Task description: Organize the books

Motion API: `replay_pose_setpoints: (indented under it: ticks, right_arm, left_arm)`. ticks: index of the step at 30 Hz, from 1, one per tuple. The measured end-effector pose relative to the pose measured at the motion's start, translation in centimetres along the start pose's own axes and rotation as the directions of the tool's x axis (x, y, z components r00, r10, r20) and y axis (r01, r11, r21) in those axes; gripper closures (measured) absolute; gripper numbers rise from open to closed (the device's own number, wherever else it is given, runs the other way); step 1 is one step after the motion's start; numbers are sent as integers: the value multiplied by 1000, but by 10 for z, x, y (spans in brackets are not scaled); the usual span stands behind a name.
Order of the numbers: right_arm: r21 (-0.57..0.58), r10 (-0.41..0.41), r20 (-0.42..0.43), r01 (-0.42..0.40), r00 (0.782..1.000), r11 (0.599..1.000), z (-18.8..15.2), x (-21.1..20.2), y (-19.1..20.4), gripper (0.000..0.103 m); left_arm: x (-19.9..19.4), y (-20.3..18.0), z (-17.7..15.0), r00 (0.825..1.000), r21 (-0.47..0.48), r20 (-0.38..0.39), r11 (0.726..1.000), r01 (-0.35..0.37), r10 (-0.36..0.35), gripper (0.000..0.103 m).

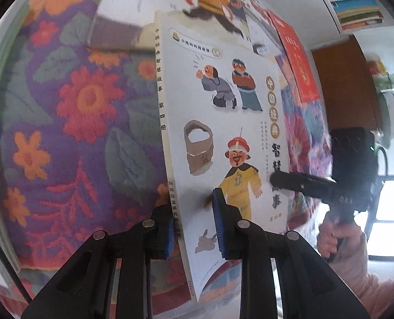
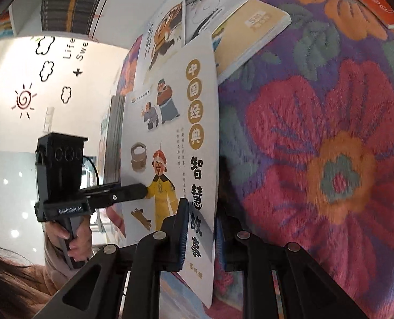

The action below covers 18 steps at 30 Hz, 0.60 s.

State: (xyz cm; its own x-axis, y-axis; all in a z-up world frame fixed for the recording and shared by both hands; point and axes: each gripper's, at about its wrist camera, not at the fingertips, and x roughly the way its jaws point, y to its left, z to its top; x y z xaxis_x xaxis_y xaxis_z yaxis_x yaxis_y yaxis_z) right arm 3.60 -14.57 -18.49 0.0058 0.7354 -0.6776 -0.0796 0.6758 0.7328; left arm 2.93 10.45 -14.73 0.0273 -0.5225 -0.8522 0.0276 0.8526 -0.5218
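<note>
A thin white picture book (image 1: 223, 122) with cartoon figures and a man in yellow is held above a floral blanket (image 1: 71, 122). My left gripper (image 1: 193, 204) is shut on its lower part near the spine, one blue pad on the cover and the other behind. My right gripper (image 1: 274, 179) reaches in from the right and pinches the book's open edge. In the right wrist view the same book (image 2: 170, 138) stands between my right gripper's (image 2: 202, 212) fingers, which are shut on it. My left gripper (image 2: 143, 191) clamps it from the left.
More books lie on the blanket beyond: another picture book (image 1: 210, 0), a red booklet (image 1: 295, 55), a tan book (image 2: 250, 37) and an orange one (image 2: 369, 0). A white shelf with stacked books (image 1: 356, 5) stands behind. A person's hand (image 2: 69, 236) grips the left handle.
</note>
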Motion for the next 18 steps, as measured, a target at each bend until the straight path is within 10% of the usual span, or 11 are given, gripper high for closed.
replay_pose_setpoints:
  ticks: [4,18]
  right_arm:
    - [-85,36,44,-32,998,996,-1,-16,35,97]
    - [-244,-11,133,44,991,969,2,-54,108,96]
  left_arm:
    - [-14,-17,-5,992,87,62,989,-120,114,82]
    - [-91,-18,-10,986,131,164,990,-48,26,82]
